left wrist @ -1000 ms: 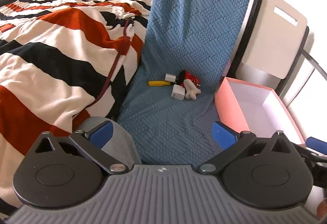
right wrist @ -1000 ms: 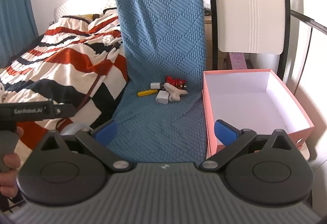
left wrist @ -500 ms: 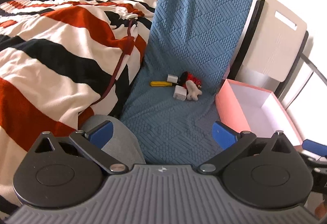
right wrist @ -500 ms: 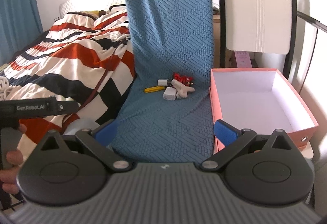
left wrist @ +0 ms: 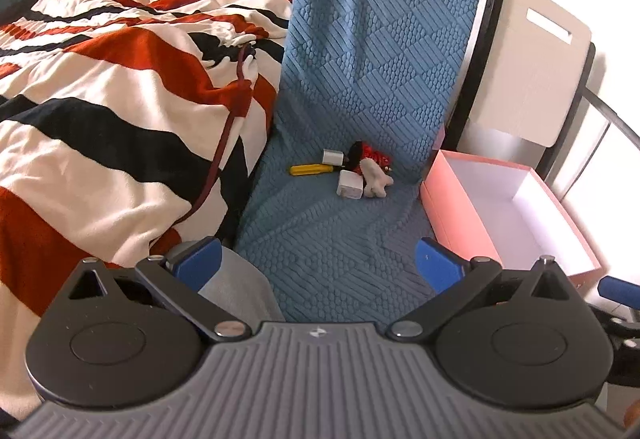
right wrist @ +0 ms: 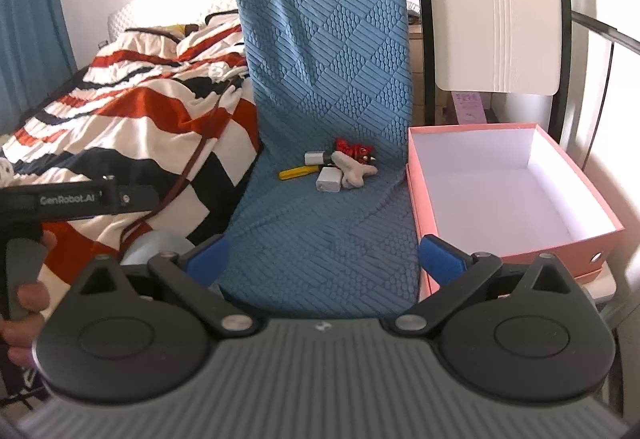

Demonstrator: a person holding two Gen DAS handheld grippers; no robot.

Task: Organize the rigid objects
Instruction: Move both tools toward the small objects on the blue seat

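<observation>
A small pile of objects lies at the back of a blue-covered chair seat [left wrist: 340,239]: a yellow tool [left wrist: 310,169], two white charger blocks [left wrist: 350,185], a red and black toy [left wrist: 370,155] and a white bone-shaped toy [left wrist: 374,179]. In the right wrist view the pile shows too, with the charger [right wrist: 329,179] and red toy [right wrist: 354,150]. An open pink box [left wrist: 508,207] [right wrist: 504,191] stands to the right of the seat, empty. My left gripper [left wrist: 318,267] and right gripper [right wrist: 324,259] are both open and empty, well short of the pile.
A bed with a red, black and cream striped blanket [left wrist: 112,111] lies left of the chair. A white chair back [right wrist: 494,11] stands behind the box. The left hand-held unit [right wrist: 60,199] shows at the right wrist view's left edge.
Both views have shifted a little; the pile and box sit slightly further right and higher in frame. Both grippers stay open and empty.
</observation>
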